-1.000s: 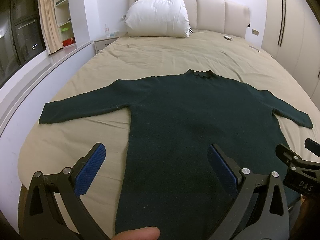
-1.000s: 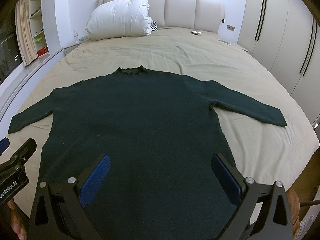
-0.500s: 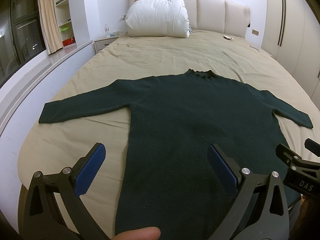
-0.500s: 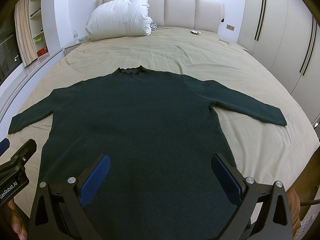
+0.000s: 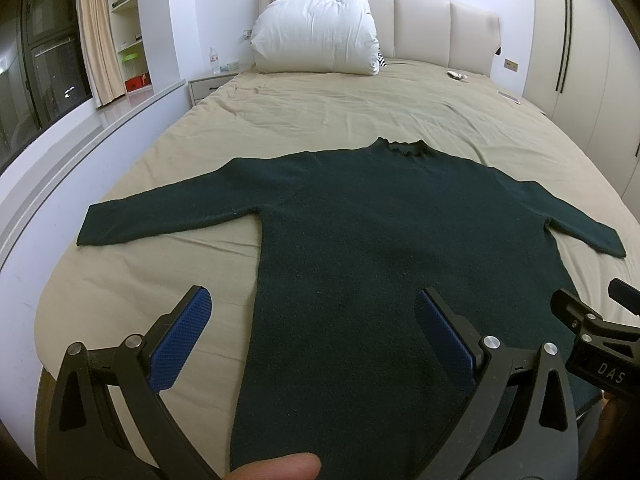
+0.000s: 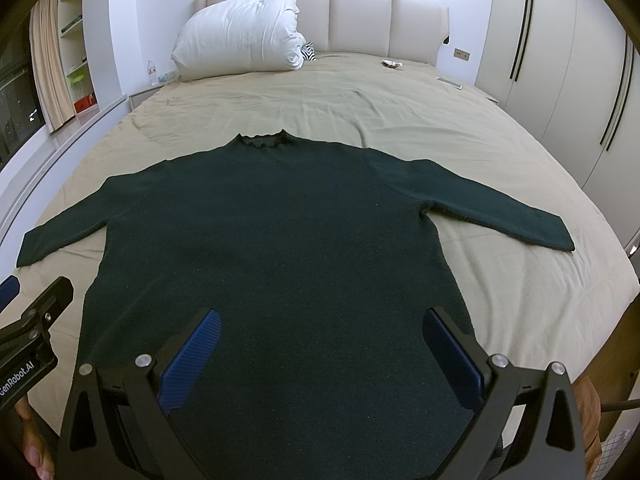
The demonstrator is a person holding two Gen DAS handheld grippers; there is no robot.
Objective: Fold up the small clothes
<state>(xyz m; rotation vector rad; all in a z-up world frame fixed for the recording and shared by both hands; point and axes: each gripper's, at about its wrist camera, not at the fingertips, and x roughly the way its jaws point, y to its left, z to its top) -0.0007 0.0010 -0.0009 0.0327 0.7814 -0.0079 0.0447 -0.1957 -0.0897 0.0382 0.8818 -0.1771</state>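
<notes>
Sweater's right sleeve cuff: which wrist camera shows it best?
Right wrist view: the whole right sleeve lies unobstructed to its cuff. Left wrist view shows that sleeve shorter and squeezed near the frame's right edge.

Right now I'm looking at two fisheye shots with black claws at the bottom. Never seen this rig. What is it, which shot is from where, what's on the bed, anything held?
There is no robot arm here. A person holds a hand-held two-finger gripper in each hand, and each gripper carries a fisheye camera looking forward along its fingers.

One picture comes from the left gripper, the other from the right gripper. The black claws with blue pads are each gripper's own fingers. Each view also catches the other gripper at its edge.

On the bed lies a dark green sweater, spread flat, both sleeves out, collar toward the white pillow at the headboard.

Nothing is held. Both grippers are open and hover near the sweater's bottom hem. No fold shows yet.
</notes>
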